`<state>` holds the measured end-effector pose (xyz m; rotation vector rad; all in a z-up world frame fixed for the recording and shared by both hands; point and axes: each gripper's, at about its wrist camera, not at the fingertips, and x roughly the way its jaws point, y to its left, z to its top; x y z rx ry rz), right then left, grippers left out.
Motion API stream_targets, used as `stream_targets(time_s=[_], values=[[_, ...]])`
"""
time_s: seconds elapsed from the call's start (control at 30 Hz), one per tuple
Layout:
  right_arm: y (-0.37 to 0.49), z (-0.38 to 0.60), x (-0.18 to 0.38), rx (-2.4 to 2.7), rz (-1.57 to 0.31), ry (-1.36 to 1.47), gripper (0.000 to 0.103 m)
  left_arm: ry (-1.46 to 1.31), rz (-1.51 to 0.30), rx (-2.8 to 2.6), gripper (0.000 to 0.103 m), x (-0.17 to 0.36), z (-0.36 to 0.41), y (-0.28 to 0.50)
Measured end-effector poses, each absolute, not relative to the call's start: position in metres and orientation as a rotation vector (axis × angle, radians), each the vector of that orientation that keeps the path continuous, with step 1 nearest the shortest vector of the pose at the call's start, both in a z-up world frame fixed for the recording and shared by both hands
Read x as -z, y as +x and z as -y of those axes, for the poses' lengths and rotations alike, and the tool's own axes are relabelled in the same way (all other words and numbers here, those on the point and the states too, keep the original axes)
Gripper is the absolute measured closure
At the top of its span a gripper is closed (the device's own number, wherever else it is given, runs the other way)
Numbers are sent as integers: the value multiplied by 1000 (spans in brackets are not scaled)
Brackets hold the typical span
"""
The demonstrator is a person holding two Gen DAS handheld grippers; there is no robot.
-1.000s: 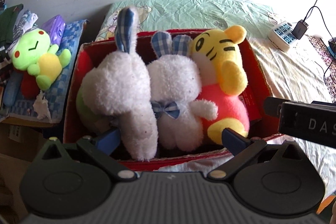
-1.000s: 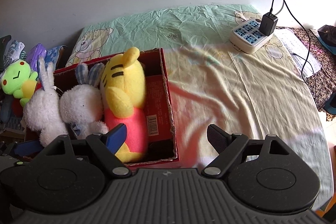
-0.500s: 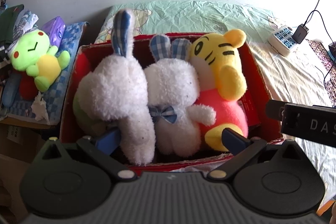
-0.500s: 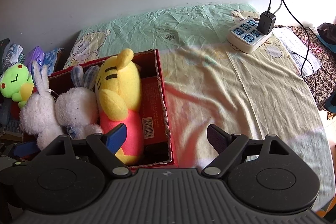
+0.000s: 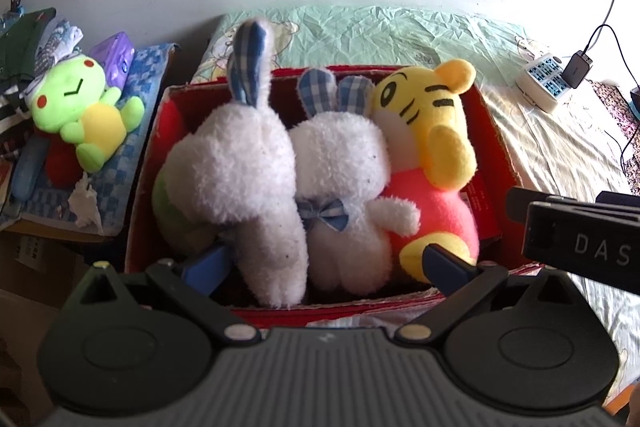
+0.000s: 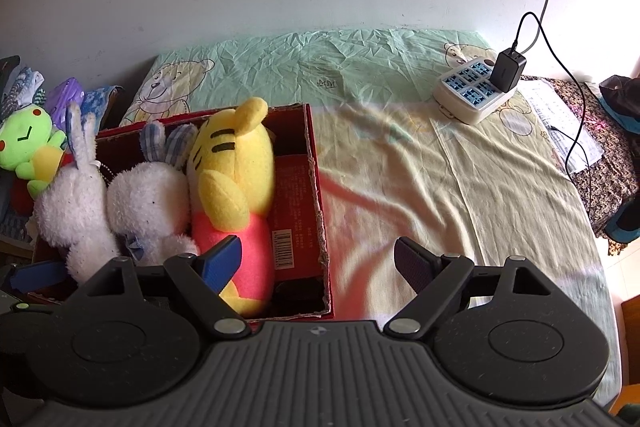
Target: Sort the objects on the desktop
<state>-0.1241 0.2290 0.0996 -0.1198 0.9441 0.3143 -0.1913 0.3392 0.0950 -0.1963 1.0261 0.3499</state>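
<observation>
A red cardboard box [image 5: 496, 147] [image 6: 316, 187] stands on a sheet-covered surface. Three plush toys are packed in it side by side. They are a large white rabbit [image 5: 236, 171] [image 6: 76, 203], a small white rabbit [image 5: 340, 163] [image 6: 148, 195] with a blue bow, and a yellow tiger [image 5: 436, 123] [image 6: 236, 163] in pink. My left gripper [image 5: 326, 261] is open at the box's near wall, its fingers either side of the rabbits' feet and gripping nothing. My right gripper [image 6: 318, 259] is open over the box's right near corner and holds nothing.
A green plush frog [image 5: 84, 115] [image 6: 28, 147] lies on a cluttered pile left of the box. A white power strip [image 5: 542, 87] [image 6: 472, 91] with a black charger and cables sits at the far right. The pale sheet [image 6: 440, 187] stretches to the right of the box. A black casing marked DAS [image 5: 580, 243] juts in from the right.
The left wrist view has drifted a little, so the box sits slightly lower in it. Both grippers stay open and the toys have not moved.
</observation>
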Motion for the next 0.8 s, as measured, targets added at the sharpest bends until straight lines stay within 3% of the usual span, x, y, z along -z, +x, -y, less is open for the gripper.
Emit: stream_targets(time_s=[0.8], values=[[-122,-215,-94,-339,-954,-175,17,-226,-1031,-391,1,-92,-323,-192]])
